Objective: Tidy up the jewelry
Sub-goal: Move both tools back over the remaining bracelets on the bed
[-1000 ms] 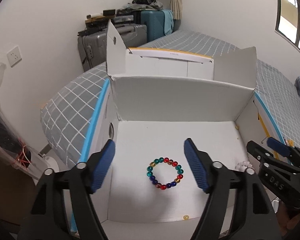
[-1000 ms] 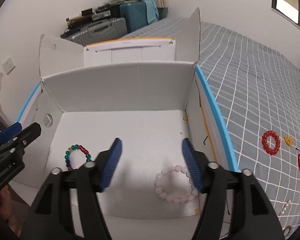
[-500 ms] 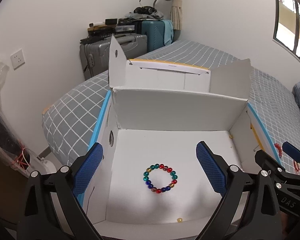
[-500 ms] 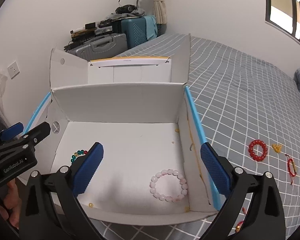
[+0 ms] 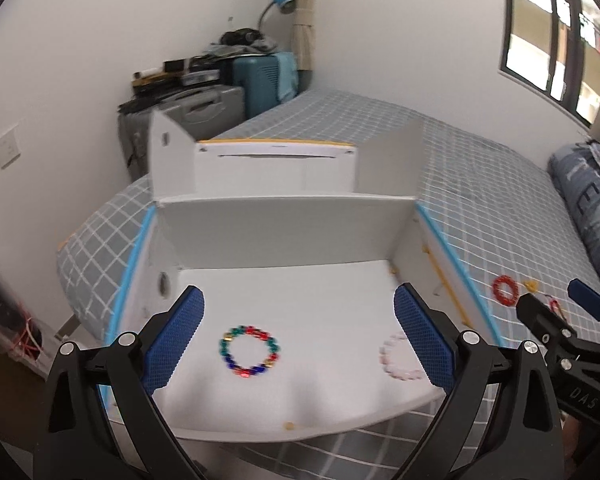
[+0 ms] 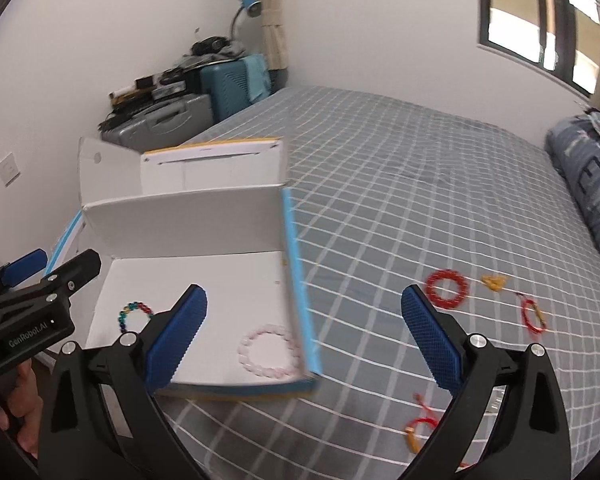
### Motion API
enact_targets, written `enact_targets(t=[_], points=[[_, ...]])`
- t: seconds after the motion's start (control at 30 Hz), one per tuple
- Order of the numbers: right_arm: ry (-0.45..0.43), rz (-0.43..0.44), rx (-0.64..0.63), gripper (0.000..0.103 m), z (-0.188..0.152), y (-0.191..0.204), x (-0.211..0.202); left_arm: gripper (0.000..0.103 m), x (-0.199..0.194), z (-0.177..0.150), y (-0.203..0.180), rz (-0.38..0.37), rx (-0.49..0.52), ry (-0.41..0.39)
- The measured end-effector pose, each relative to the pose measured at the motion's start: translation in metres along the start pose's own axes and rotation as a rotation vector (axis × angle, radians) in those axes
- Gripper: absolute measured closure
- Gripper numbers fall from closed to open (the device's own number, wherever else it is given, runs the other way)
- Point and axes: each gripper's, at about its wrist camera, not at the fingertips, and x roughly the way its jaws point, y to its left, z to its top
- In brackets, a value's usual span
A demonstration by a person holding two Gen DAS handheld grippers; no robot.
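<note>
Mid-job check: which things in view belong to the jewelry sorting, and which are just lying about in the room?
Part of the job:
- white box
- multicolored bead bracelet and pink bead bracelet, both inside the box
- red bead bracelet, yellow trinket and red cord bracelet, on the bed
- left gripper, right gripper, both open

Lying about:
- suitcases
- desk lamp
- pillow

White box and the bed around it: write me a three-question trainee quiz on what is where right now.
1. True or false: the pink bracelet lies inside the white box.
2. Which bracelet lies on the bedspread, outside the box? A) multicolored bracelet B) red bead bracelet C) pink bracelet
3. Fill in: both the left gripper and the right gripper are ____ and hold nothing.

Key: 1 true; 2 B; 3 open.
</note>
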Motion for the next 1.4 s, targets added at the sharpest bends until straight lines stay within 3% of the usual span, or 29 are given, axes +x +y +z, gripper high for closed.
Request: enact_targets(t=[0.7,1.03,1.4], points=[[0.036,-0.268,0.221,0.009,-0.069,-0.198,-0.077,0.007,-0.013,-0.022,-0.189,-0.241,0.207,0.02],[0.091,-0.316,0.28,0.009,-0.098,-0.258,-0.072,0.007,0.017,-0.036,-0.257,-0.273,0.275,0.075],[0.131,-0.298,0.323,0.009,-0.09,-0.301,-0.034,0.007,0.065,-0.02,-0.305,-0.313,0.297,0.163]])
